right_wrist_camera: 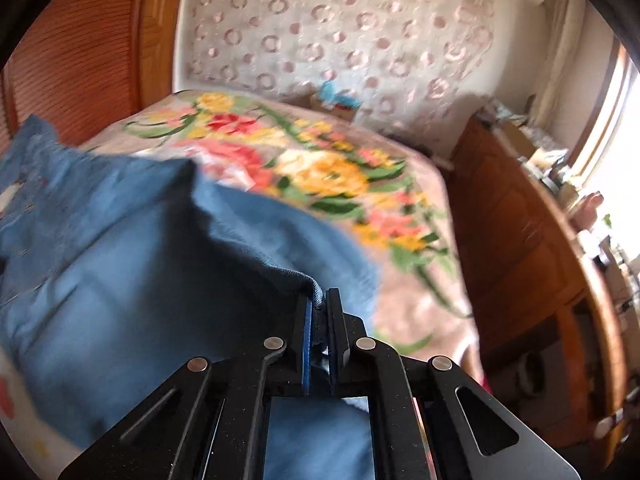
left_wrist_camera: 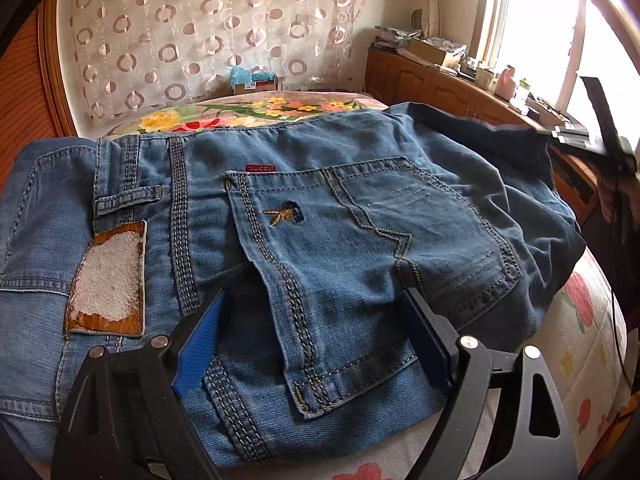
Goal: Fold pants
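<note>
Floral bedspread (right_wrist_camera: 320,172), wooden cabinet (right_wrist_camera: 516,240)

Faded blue denim pants (left_wrist_camera: 320,220), matt woven cloth with raised tan stitching; cracked brown leather waistband patch (left_wrist_camera: 108,280), surface flaked to rough white. Matt black plastic left tool (left_wrist_camera: 312,320) with ribbed blue pads and shiny metal rivets. Soft flowered cloth bedspread (right_wrist_camera: 320,168). Glossy varnished brown wooden cabinet (left_wrist_camera: 432,84). Sheer ring-patterned curtain (left_wrist_camera: 200,32).

You face a wall draped in a sheer curtain (left_wrist_camera: 208,28) with ring patterns | floral bedspread (right_wrist_camera: 320,168) on the bed | wooden cabinets (left_wrist_camera: 432,84) along your right, cluttered on top | bright window (left_wrist_camera: 536,28) above them | slatted wood panel (right_wrist_camera: 80,52) on your left.
</note>
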`<state>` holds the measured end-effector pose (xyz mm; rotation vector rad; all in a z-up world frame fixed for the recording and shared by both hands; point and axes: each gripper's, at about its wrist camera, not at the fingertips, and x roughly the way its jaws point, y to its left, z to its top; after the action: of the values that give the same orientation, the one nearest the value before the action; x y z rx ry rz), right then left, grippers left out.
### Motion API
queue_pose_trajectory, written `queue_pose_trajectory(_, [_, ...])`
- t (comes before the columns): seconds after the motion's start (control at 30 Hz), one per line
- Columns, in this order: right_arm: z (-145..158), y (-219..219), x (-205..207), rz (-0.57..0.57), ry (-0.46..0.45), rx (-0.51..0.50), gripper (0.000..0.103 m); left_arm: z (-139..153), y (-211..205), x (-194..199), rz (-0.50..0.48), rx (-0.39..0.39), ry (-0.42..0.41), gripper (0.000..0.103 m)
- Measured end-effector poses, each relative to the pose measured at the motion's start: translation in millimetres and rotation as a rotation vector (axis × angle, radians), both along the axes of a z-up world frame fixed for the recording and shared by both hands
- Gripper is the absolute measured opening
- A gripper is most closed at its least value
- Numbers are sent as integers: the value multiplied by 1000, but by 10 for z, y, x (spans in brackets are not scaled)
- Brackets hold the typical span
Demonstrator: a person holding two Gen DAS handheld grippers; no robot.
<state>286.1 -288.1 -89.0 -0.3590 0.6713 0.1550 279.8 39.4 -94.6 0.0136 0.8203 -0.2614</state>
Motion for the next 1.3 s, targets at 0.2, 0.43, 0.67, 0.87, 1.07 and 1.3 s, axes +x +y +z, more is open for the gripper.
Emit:
queue_pose_trajectory(0.2, [41, -125, 410, -88, -22, -31, 6, -9, 23, 0, -1, 1, 1, 86])
queue_pose_trajectory(0.43, [-111, 22, 717, -129, -6, -63, 6, -37, 62, 4, 0, 5, 2, 86])
queue_pose_trajectory(0.67, [-68, 40, 936, -164, 23, -66, 6, -25, 26, 21, 1, 7, 3, 86])
queue_pose_trajectory(0.87, [2, -17, 1022, -204, 33, -27, 38, -21, 25, 24, 0, 8, 4, 86])
queue_pose_trajectory(1.07, [127, -225, 586, -187, 39, 124, 47, -18, 23, 26, 0, 9, 4, 86])
queue_pose_trajectory(1.3, [79, -448, -266, -144, 69, 232, 58, -18, 24, 26, 0, 9, 4, 86])
